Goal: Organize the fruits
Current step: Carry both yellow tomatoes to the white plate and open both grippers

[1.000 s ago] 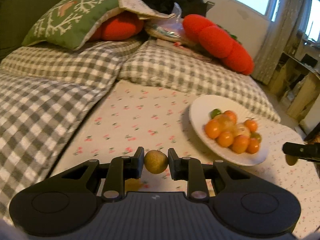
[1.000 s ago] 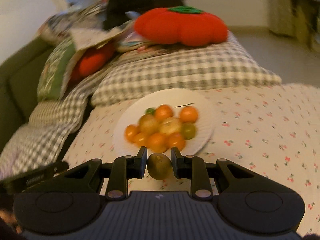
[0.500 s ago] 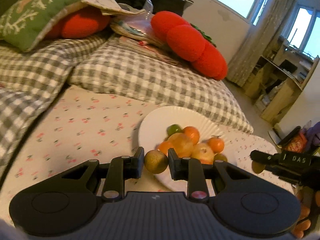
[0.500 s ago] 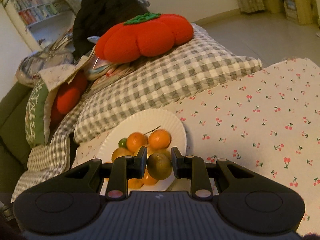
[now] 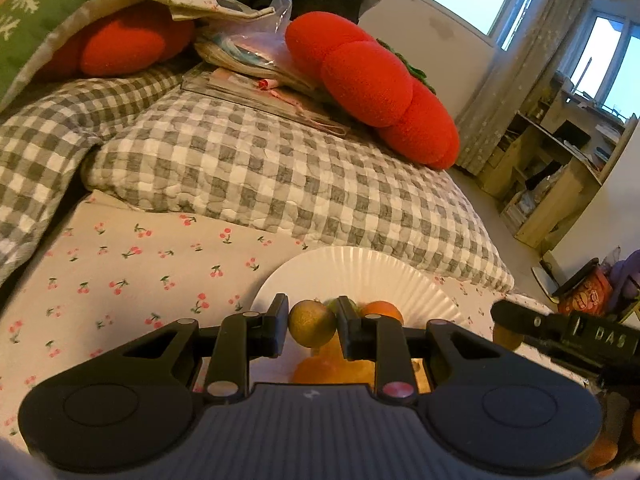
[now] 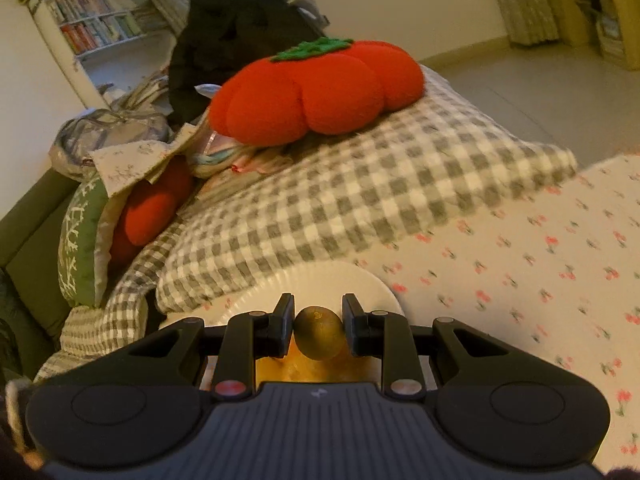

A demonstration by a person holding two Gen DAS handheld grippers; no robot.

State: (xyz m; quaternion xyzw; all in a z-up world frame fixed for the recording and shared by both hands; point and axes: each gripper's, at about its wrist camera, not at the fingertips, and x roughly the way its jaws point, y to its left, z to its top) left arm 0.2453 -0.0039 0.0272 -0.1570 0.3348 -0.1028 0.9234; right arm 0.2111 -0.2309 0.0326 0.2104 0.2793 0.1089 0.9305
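White plate (image 5: 360,276); cherry-print sheet (image 5: 132,264); grey-white gingham quilt (image 5: 248,168); red pumpkin cushion (image 6: 316,88); olive-brown fruit (image 6: 319,333).

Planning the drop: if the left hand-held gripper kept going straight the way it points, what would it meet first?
Probably the white plate and the piled fruit just beyond its held greenish-brown fruit; depth is uncertain.

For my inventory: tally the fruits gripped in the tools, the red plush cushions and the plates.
Gripped fruits: 2
Red plush cushions: 2
White plate: 1
Total: 5
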